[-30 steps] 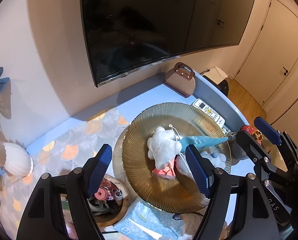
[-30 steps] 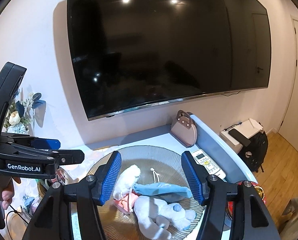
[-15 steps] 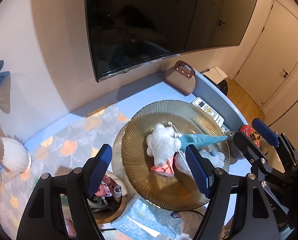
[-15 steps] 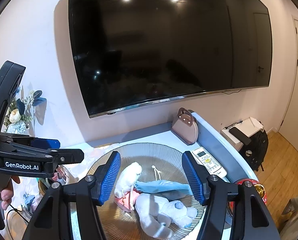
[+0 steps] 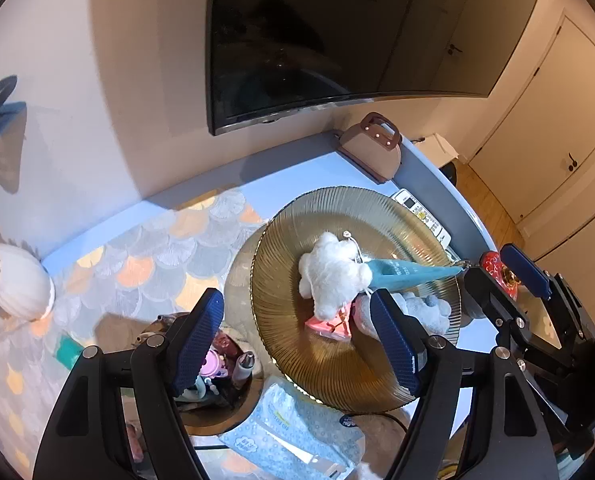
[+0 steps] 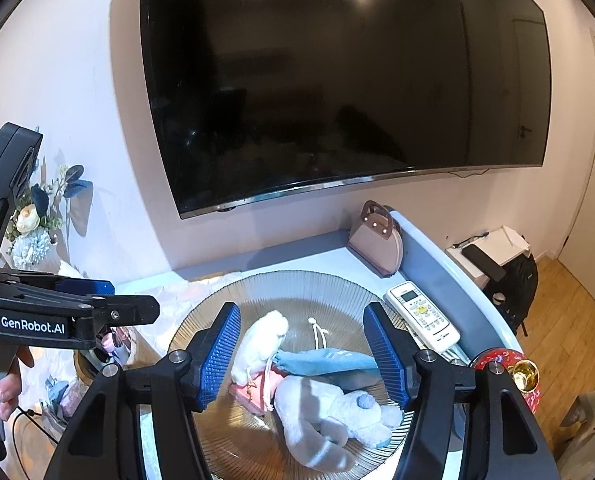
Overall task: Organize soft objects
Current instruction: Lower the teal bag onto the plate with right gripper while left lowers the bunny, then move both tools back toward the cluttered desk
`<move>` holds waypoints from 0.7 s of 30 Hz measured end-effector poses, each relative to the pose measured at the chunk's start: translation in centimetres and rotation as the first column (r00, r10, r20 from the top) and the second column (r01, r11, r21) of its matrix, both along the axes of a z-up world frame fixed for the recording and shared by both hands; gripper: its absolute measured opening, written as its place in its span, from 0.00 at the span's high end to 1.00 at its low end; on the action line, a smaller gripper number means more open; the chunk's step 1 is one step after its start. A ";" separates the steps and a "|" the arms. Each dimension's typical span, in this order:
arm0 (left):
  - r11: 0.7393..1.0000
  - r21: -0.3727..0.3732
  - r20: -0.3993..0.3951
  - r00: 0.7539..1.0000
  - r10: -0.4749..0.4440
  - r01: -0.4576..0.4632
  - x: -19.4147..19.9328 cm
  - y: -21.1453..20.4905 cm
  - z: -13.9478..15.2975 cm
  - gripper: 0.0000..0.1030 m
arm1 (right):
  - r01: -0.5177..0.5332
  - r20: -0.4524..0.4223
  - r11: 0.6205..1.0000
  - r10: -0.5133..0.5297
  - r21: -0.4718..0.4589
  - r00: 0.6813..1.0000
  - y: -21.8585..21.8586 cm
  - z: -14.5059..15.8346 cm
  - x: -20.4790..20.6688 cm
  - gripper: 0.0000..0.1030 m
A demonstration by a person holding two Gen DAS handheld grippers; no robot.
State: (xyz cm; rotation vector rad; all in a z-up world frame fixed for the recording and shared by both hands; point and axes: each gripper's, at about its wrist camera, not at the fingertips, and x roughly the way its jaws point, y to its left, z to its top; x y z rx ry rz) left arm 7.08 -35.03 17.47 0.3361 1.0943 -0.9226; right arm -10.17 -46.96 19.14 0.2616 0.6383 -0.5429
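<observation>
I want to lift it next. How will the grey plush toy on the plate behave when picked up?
The grey plush toy looks squashy and probably light. Its limbs sprawl loosely on the plate, so they would likely dangle.

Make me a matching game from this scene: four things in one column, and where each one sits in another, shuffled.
Things:
1. white plush toy
2. remote control
3. brown handbag
4. tissue pack

Places:
A. against the wall under the TV
B. on the gold plate
C. on the table right of the plate
D. at the plate's near edge

Pairs: 1-B, 2-C, 3-A, 4-D
</observation>
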 end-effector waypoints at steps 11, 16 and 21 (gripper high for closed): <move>1.000 -0.006 -0.018 1.000 0.022 -0.023 0.2 0.7 -0.2 0.28 | -0.003 -0.021 1.000 0.002 -0.005 1.000 0.2 -0.1 0.2 0.39; 1.000 -0.007 -0.019 0.999 0.027 -0.027 0.1 0.7 -0.1 0.28 | -0.004 -0.018 1.000 0.004 -0.007 1.000 0.4 0.0 0.2 0.37; 1.000 -0.007 -0.019 0.999 0.030 -0.030 0.1 0.9 -0.1 0.28 | -0.004 -0.012 1.000 0.004 -0.005 1.000 0.5 0.0 -0.1 0.34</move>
